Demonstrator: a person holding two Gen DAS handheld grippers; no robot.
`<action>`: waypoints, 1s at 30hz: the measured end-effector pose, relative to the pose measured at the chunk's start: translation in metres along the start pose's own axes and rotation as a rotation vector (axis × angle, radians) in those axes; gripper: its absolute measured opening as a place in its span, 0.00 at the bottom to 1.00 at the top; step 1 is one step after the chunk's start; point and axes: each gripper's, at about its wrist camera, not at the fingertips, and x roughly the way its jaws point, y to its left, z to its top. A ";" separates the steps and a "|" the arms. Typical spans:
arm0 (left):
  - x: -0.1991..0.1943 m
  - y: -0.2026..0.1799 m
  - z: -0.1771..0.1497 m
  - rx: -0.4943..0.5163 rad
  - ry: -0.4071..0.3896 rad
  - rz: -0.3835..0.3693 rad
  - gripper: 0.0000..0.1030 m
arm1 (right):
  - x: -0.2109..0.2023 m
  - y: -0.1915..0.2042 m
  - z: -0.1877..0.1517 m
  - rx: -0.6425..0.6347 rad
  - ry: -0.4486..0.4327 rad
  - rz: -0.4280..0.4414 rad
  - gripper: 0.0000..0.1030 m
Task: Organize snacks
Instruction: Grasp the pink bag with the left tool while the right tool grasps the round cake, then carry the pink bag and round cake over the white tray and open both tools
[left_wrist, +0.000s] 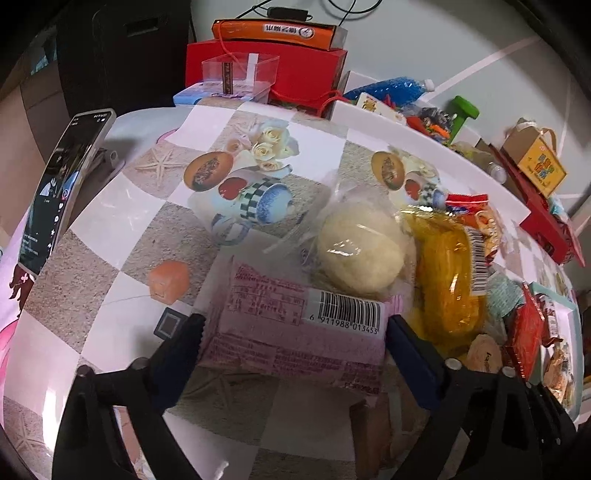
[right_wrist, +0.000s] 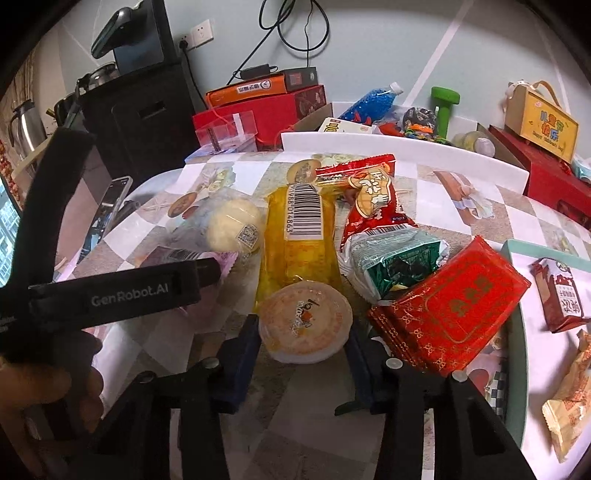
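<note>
– Pink packet (left_wrist: 280, 332), barcode side up: where is it relative to the left gripper (left_wrist: 295, 328)?
– Right between its fingers. The jaws stand wide, and the black pads meet the packet's two short ends, one on each side. The packet lies flat on the patterned table (left_wrist: 110, 206).
– What lies beyond it?
– Just ahead of the fingertips and a little to the right is a round white bun (left_wrist: 358, 254) in clear wrap, touching the packet's far edge. To the right of the right finger is a yellow packet (left_wrist: 448, 273). Far off to the left, a phone (left_wrist: 62, 192) leans upright on a stand.
– And the right gripper (right_wrist: 304, 332)?
– Its jaws are about half closed around a jelly cup (right_wrist: 304, 317), an orange-tinted round tub with its foil lid facing up. The blue pads touch the tub's left and right sides.
– What is around that one?
– Straight ahead of the fingertips the same yellow packet touches the tub's far rim. Ahead and to the right are a green packet (right_wrist: 399, 266) and, beyond that, a red-and-white packet (right_wrist: 373, 199). Just beside the right finger is a red gold-patterned packet (right_wrist: 450, 302), tilted against the pile. Farther right, a tray (right_wrist: 517, 332) with a teal rim holds more wrapped snacks.
– Anything to its left?
– The left hand (right_wrist: 48, 387), wrapped around the other gripper's black handle.
</note>
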 end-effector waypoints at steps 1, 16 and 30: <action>-0.001 -0.001 0.000 0.001 -0.002 -0.009 0.86 | -0.001 -0.001 0.000 0.003 -0.003 0.000 0.46; -0.023 -0.021 0.002 0.052 -0.039 -0.048 0.79 | -0.028 -0.007 0.009 0.022 -0.073 0.005 0.46; -0.076 -0.052 0.005 0.109 -0.159 -0.089 0.79 | -0.071 -0.028 0.016 0.054 -0.172 -0.026 0.46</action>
